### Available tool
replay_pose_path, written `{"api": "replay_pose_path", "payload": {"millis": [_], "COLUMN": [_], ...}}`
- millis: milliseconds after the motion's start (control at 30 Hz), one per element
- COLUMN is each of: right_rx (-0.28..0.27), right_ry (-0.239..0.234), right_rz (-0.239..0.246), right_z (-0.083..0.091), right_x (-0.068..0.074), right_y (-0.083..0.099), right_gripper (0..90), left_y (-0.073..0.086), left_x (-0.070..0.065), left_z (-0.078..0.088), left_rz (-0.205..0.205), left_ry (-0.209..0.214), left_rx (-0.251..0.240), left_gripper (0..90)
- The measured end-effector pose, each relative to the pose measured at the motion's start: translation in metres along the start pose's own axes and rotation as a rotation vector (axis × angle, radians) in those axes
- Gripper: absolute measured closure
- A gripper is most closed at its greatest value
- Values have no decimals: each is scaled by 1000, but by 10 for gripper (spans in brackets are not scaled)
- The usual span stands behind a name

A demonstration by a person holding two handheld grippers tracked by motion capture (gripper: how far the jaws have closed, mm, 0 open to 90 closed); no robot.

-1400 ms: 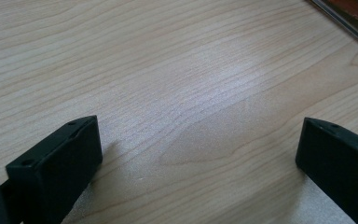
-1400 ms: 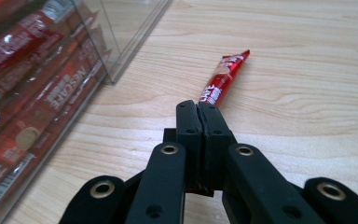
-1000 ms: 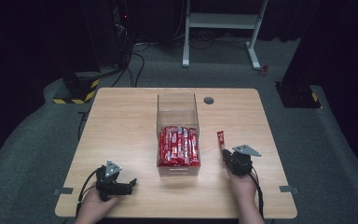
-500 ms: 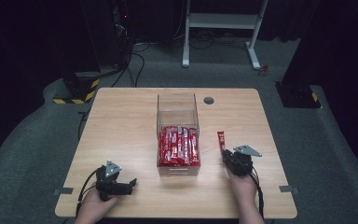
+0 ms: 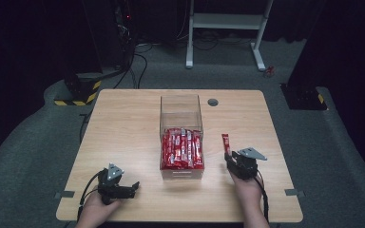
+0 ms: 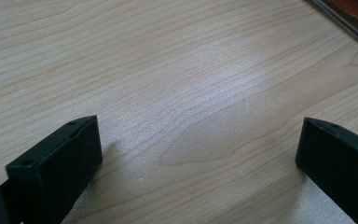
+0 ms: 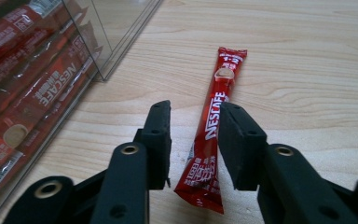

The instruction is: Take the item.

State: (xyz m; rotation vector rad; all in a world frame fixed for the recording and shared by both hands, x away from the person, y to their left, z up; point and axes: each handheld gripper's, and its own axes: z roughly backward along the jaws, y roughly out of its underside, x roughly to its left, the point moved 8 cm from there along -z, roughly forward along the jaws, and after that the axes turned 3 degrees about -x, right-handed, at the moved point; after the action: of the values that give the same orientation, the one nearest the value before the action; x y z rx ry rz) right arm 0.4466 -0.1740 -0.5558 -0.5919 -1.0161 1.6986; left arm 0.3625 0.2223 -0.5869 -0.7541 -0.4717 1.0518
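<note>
Your right gripper sits low at the near-right of the pale wooden table, jaws partway apart & just been opening. Between them lies the slim red Nescafé coffee stick sachet: flat on the wood, near end under the jaws, far end pointing away. Pads look clear of the foil on both sides, so nothing pinched. From the high view the sachet lies just right of the clear plastic box, apart from its wall.

Box holds a packed row of same red sticks in its near half; far half bare.

Left gripper: near-left corner, jaws spread wide over bare wood, holding nothing. The left gripper view confirms, w/ just a box edge at top right.

Step, as I read it: release of a single stick beside the box. Placement looks done; stick at rest.

Next move calls for: widen the jaws a touch more, then lift straight up & back so a pad doesn't drag the near end. If another stick is wanted, approach the box from above; walls are tall, sticks packed tight.
</note>
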Motion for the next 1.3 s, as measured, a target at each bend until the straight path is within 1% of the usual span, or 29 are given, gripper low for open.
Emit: {"api": "replay_pose_path", "payload": {"millis": [167,433,467,700,767,833,933,1033,1133,1300], "right_rx": [-8,-12,-16,-17,-15,-15,-6,0,12,62], "right_ry": [-2,-4,-7,-11,-11,-13,-26,-24,-24,-18], "right_rz": [9,18,26,35,47,44,42,33,49,71], "right_z": [3,11,12,18,20,22,26,27,28,32], "right_x": [5,13,14,24,26,28,31,34,36,40], "right_y": [-2,-1,-1,2,3,4,7,9,14,32], "right_gripper": [566,502,492,458,444,426,392,375,360,348], "left_y": [0,0,0,0,0,0,0,0,0,0], "left_x": [0,0,0,0,0,0,0,0,0,0], "left_z": [0,0,0,0,0,0,0,0,0,0], "left_rz": [0,0,-2,-1,-4,-4,-5,-7,-2,-4], "left_ry": [0,1,1,1,2,3,6,8,11,17], "left_rx": [0,0,1,1,3,3,3,3,1,-1], "left_gripper": [6,6,6,6,6,6,6,6,6,6]}}
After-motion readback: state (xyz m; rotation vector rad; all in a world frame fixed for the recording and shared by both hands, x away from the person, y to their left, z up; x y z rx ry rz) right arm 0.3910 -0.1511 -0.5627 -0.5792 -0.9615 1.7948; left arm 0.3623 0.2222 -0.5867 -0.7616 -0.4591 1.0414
